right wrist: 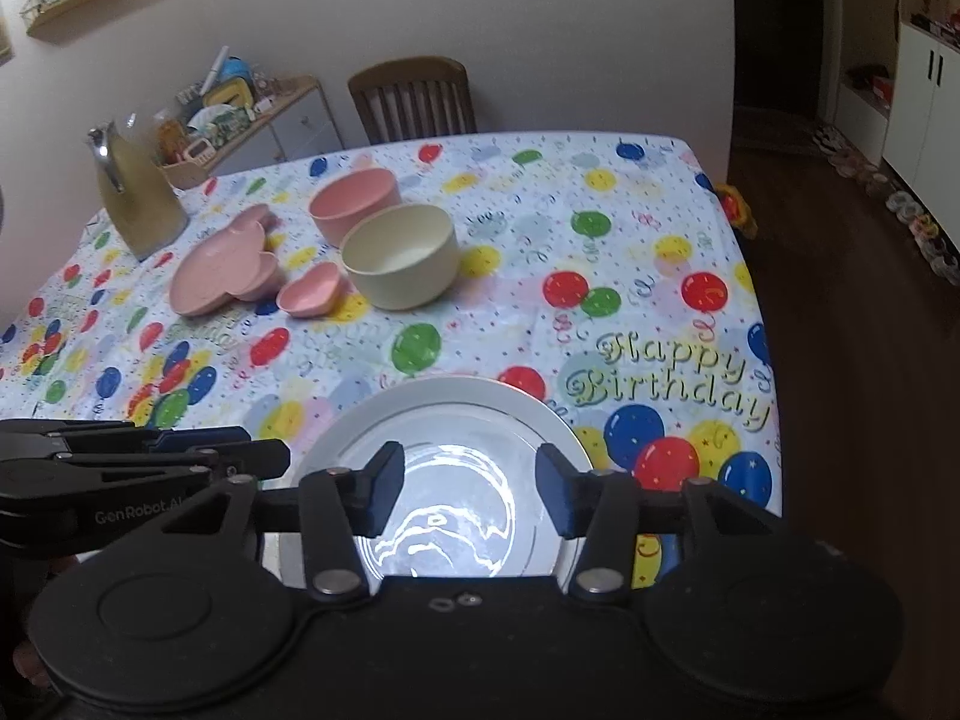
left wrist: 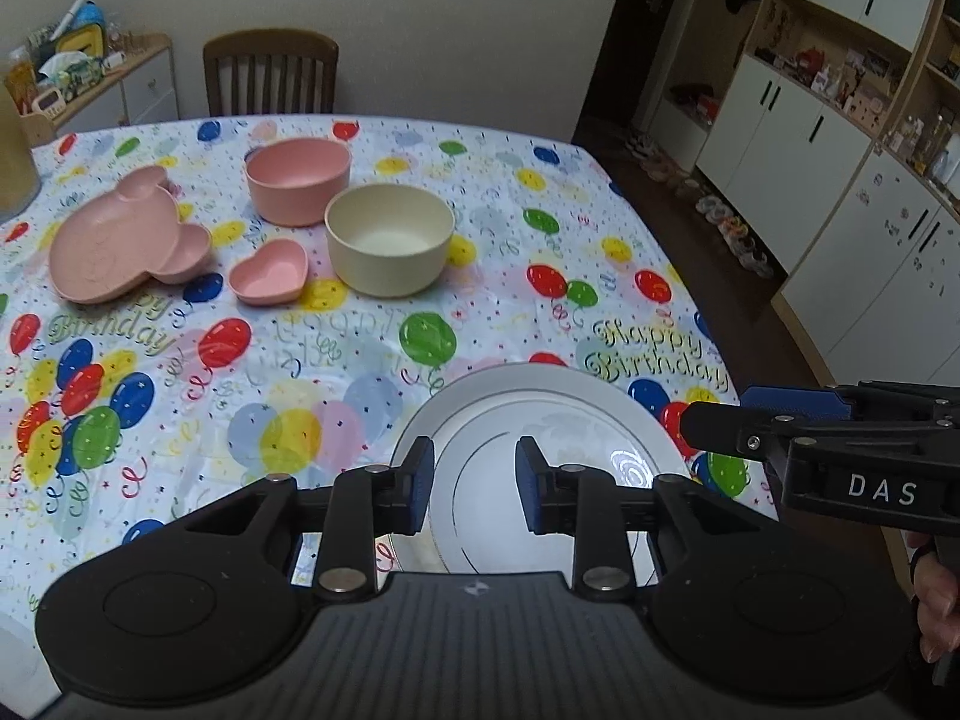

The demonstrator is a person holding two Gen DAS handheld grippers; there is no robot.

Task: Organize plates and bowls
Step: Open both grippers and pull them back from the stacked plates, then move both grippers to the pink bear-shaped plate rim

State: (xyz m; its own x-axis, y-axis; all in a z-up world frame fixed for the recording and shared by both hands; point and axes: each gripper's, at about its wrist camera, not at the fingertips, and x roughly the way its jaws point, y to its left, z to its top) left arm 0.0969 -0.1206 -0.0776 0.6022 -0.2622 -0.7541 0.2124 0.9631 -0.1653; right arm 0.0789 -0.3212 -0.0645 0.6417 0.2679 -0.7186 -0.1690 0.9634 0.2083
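Observation:
A white plate (left wrist: pixel 540 414) (right wrist: pixel 444 414) lies at the near edge of the balloon-print table. My left gripper (left wrist: pixel 474 486) is open and empty above the plate's near left part. My right gripper (right wrist: pixel 468 489) is open and empty above the plate's near side; it also shows at the right of the left wrist view (left wrist: pixel 708 426). Farther back sit a cream bowl (left wrist: pixel 390 240) (right wrist: pixel 401 255), a pink bowl (left wrist: pixel 298 180) (right wrist: pixel 354 198), a small pink heart dish (left wrist: pixel 269 270) (right wrist: pixel 313 289) and a pink mouse-shaped plate (left wrist: pixel 120 240) (right wrist: pixel 219 267).
A gold jug (right wrist: pixel 138 198) stands at the table's far left. A wooden chair (left wrist: pixel 270 72) (right wrist: pixel 414 99) is behind the table. A cluttered side cabinet (left wrist: pixel 90 78) is at the back left. The table's right edge drops to dark floor (right wrist: pixel 840 330) with cupboards beyond.

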